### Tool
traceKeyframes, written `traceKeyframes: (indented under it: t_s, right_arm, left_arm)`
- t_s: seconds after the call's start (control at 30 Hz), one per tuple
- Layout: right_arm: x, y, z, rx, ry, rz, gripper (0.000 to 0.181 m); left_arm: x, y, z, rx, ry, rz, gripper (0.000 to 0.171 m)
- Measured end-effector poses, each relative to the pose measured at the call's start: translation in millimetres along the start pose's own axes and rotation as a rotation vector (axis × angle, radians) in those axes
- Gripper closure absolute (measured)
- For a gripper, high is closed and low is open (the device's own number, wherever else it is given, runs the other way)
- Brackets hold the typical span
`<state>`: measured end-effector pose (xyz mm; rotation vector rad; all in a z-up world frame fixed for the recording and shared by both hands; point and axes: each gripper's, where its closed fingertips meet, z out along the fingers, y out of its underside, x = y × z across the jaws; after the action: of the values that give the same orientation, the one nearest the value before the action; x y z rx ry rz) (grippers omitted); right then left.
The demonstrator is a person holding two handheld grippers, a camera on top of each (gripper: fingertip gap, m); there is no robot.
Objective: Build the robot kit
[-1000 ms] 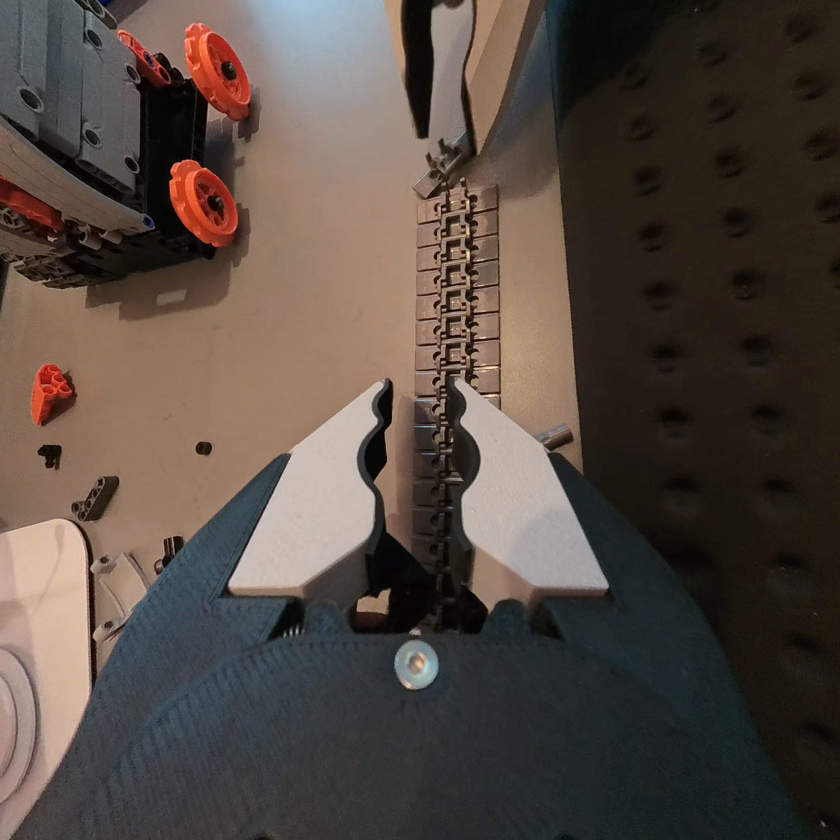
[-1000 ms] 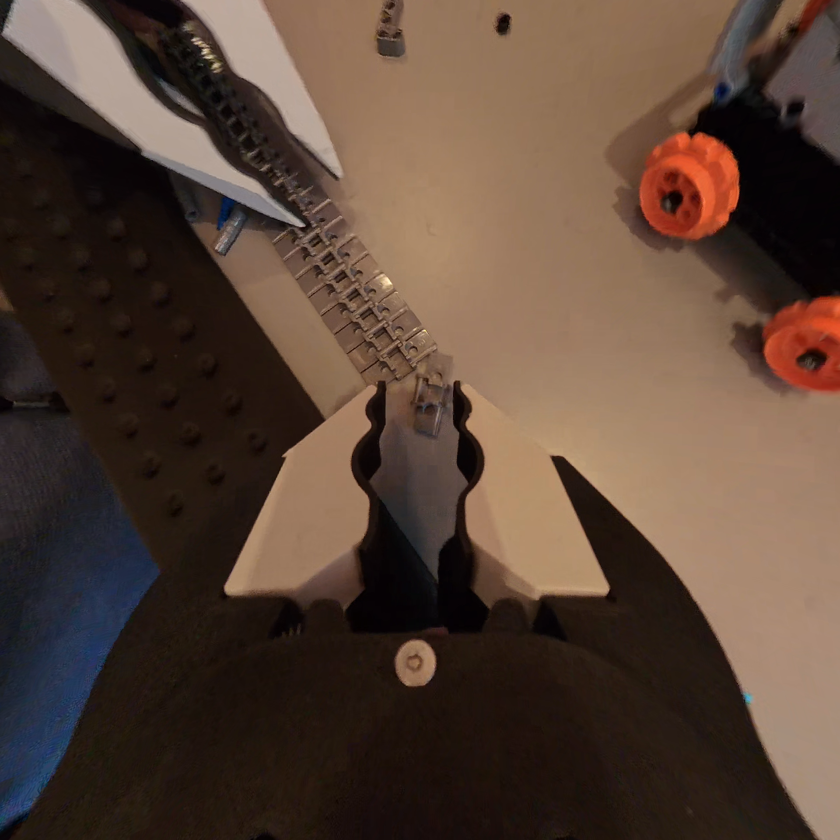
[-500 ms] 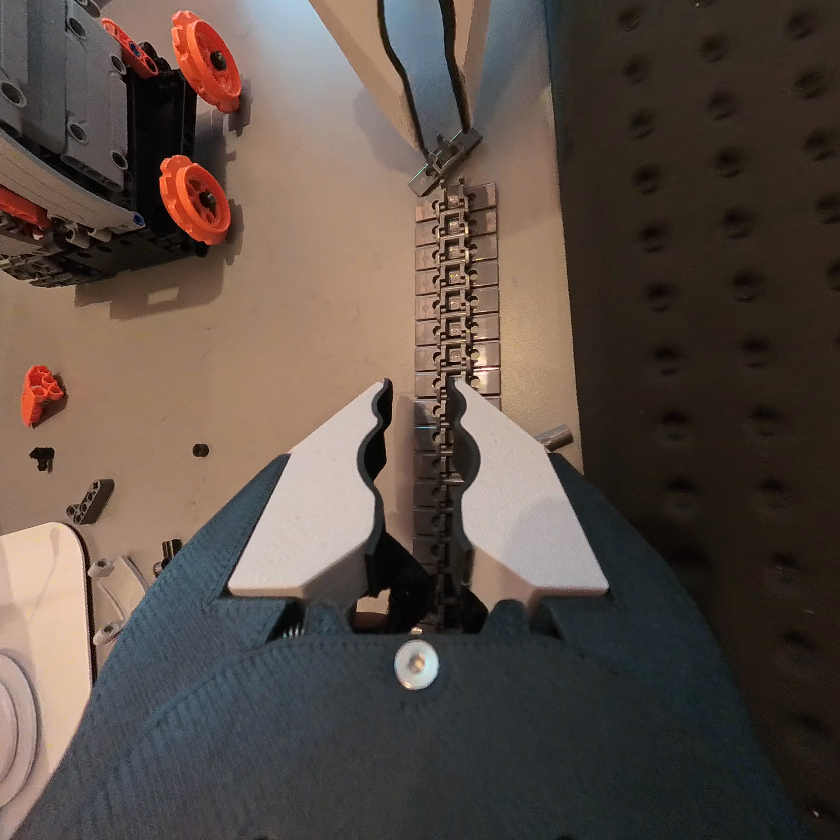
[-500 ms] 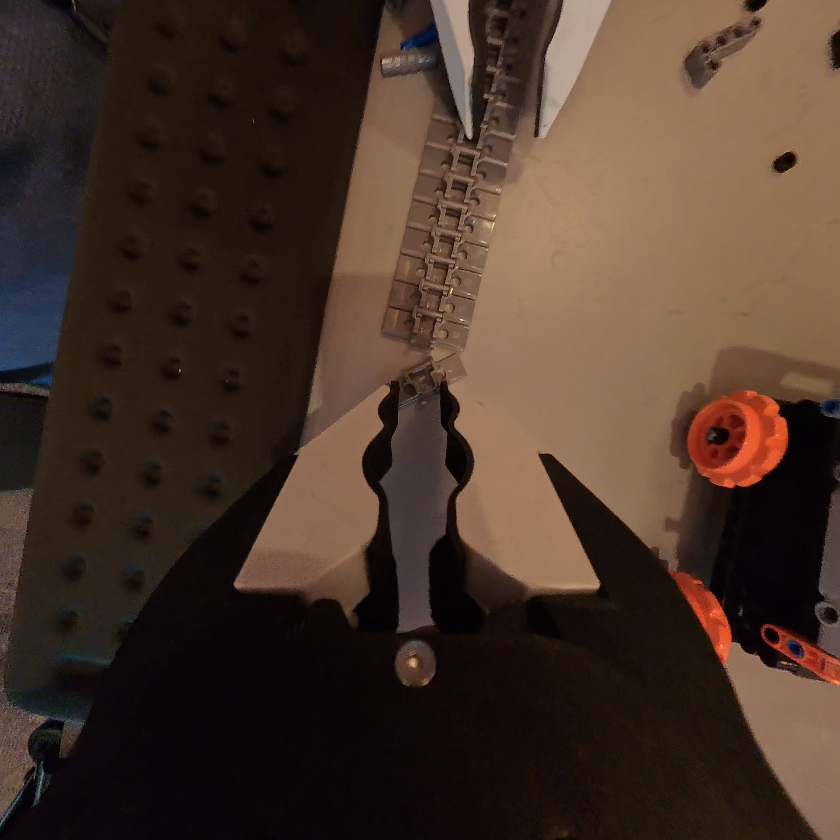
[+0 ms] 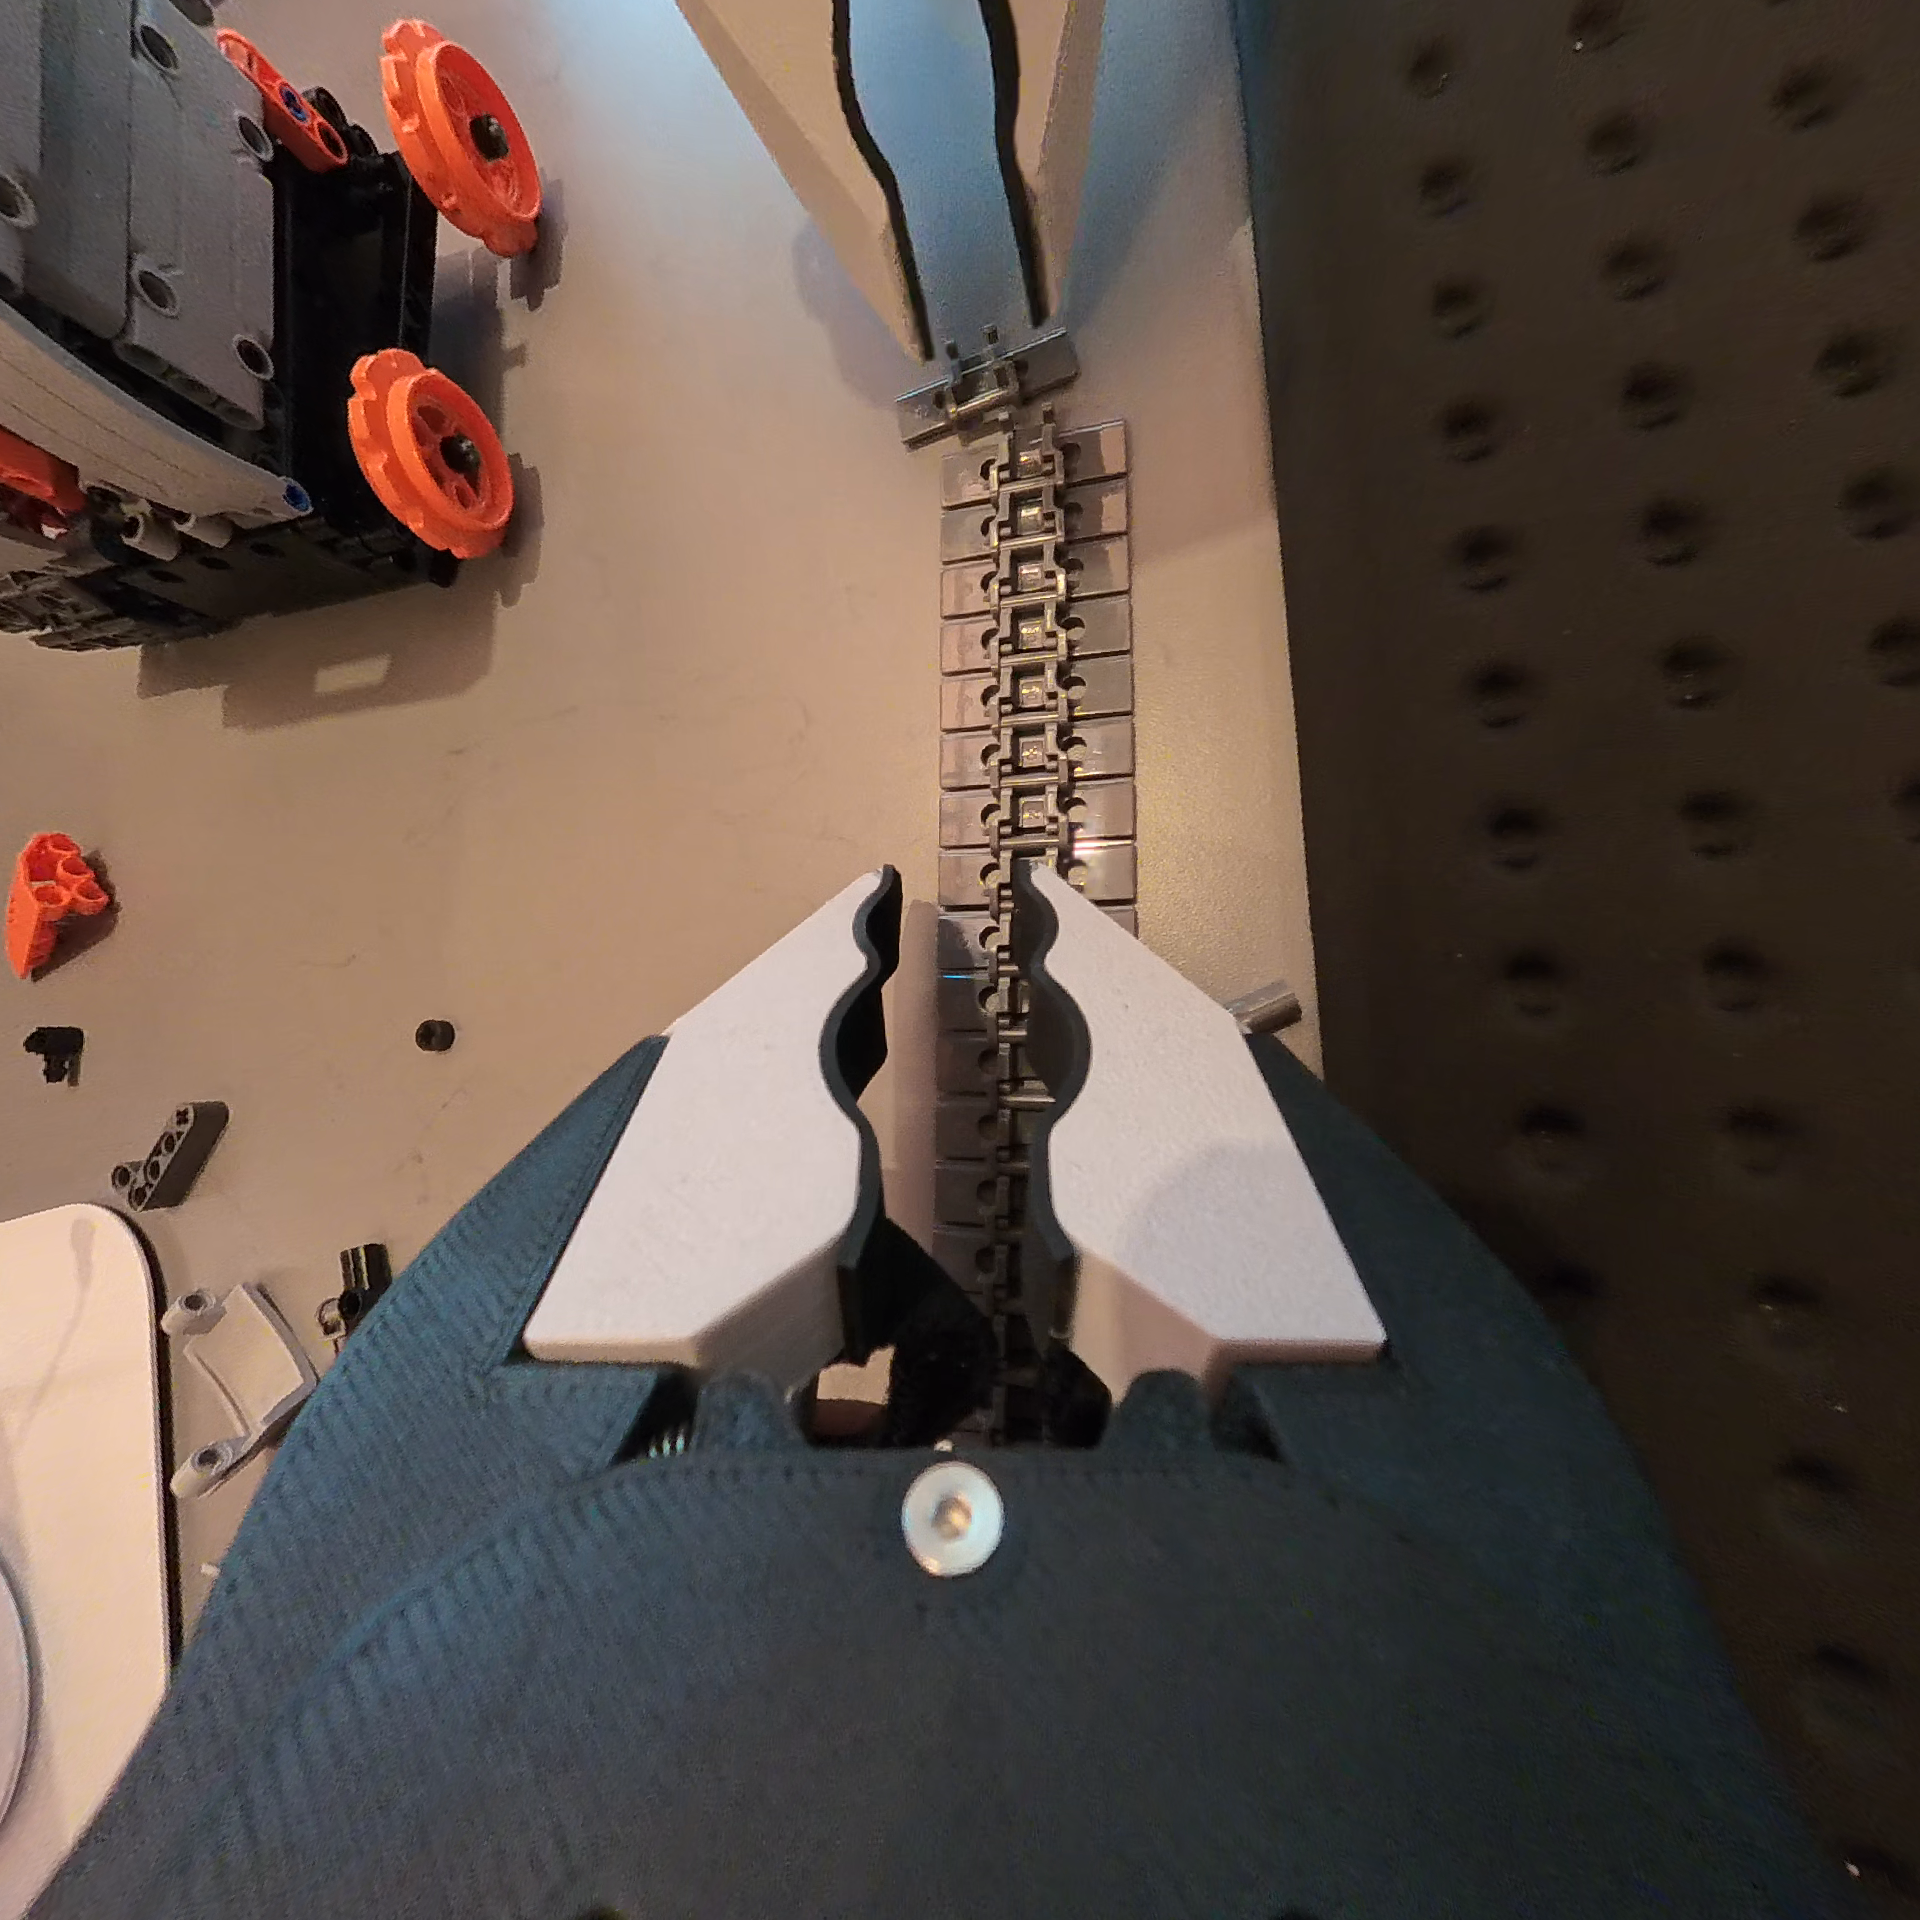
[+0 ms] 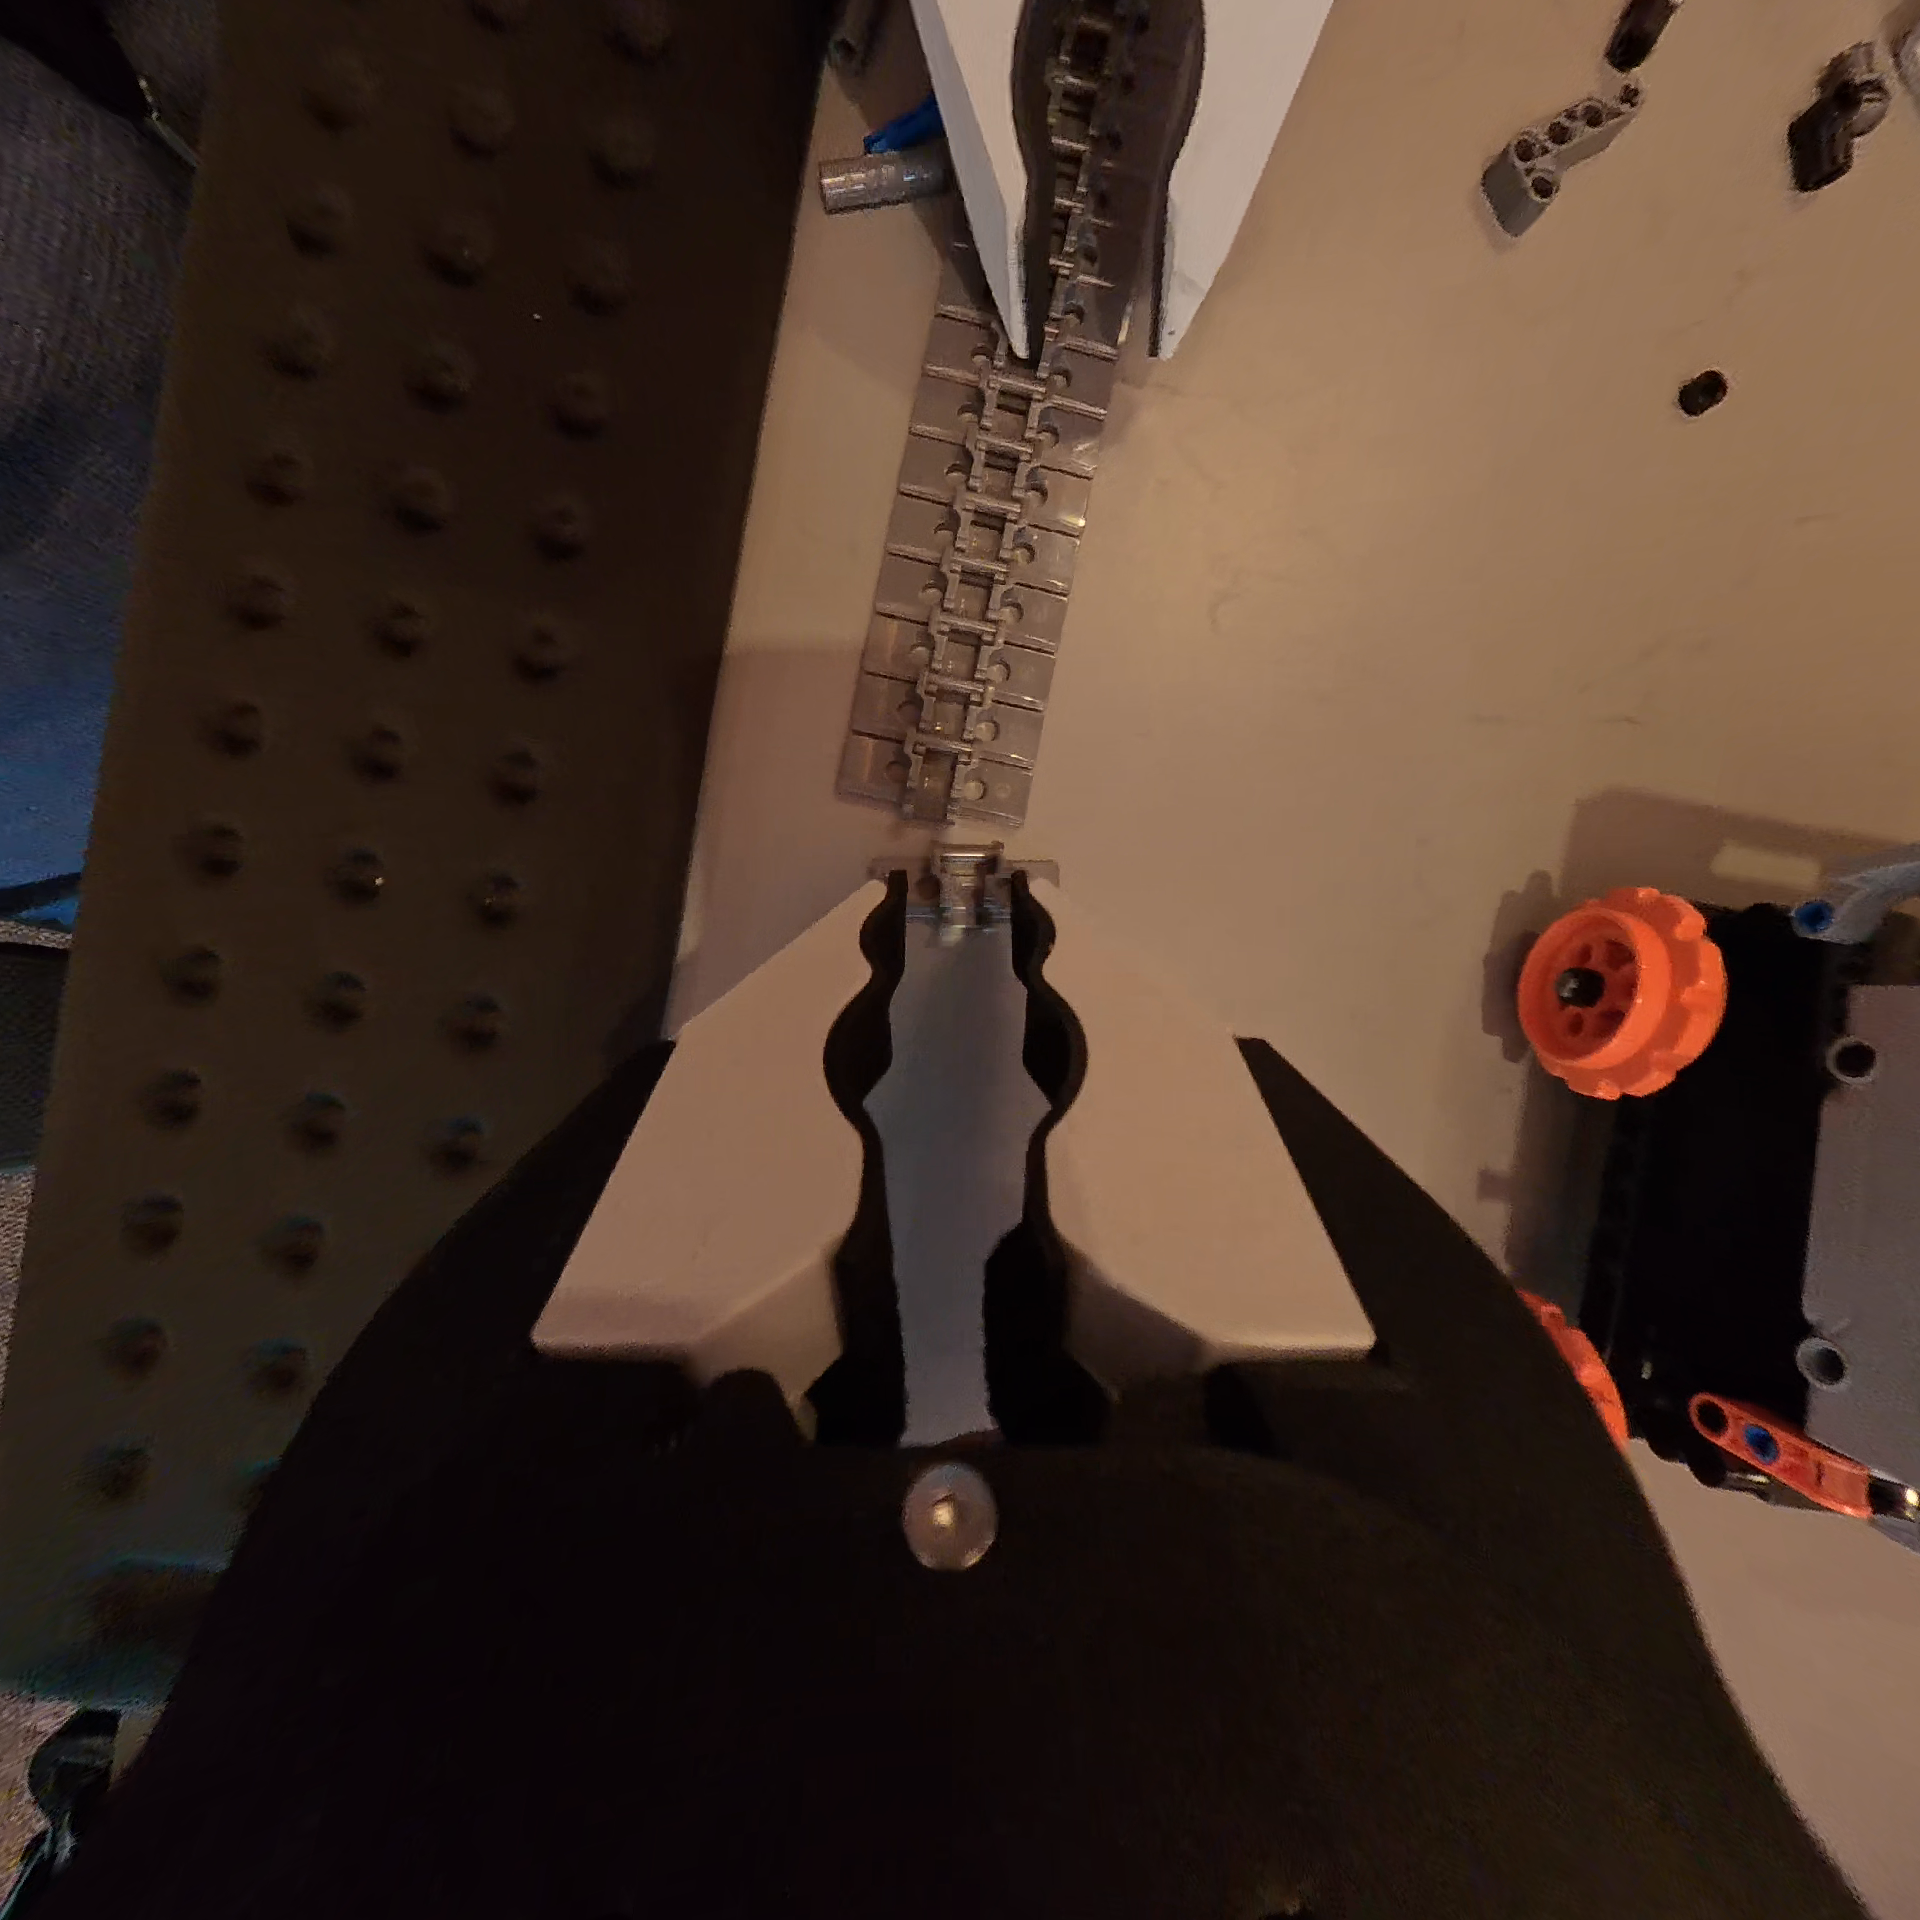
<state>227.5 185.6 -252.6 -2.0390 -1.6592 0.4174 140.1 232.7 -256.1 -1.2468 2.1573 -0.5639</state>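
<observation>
The right gripper (image 6: 954,883) pinches a single grey link (image 6: 961,881) at 12 o'clock, just short of the track strip (image 6: 961,582) (the left gripper (image 5: 961,883), jaws spread, straddles it), so squaring both ends seems wise.

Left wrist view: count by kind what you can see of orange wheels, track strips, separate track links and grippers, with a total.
Orange wheels: 2
Track strip: 1
Separate track link, at the right gripper's tips: 1
Grippers, left gripper and right gripper: 2
Total: 6
</observation>
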Motion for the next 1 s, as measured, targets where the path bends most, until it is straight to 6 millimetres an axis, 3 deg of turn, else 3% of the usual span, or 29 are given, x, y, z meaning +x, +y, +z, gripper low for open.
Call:
traceKeyframes:
  t_s: [0.27, 0.37, 1.0]
  right_arm:
    - [5, 0, 5, 0.025, 0.027, 0.039, 0.173]
    - [-2, -8, 1, 0.07, -0.001, 0.072, 0.173]
    - [-11, -5, 7, -0.036, 0.026, 0.185, 0.173]
  left_arm:
    - [-1, 0, 0, 0.002, 0.0, -0.009, 0.15]
    - [-1, 0, 0, 0.001, -0.002, -0.009, 0.151]
    - [1, -1, 1, -0.001, -0.007, -0.002, 0.154]
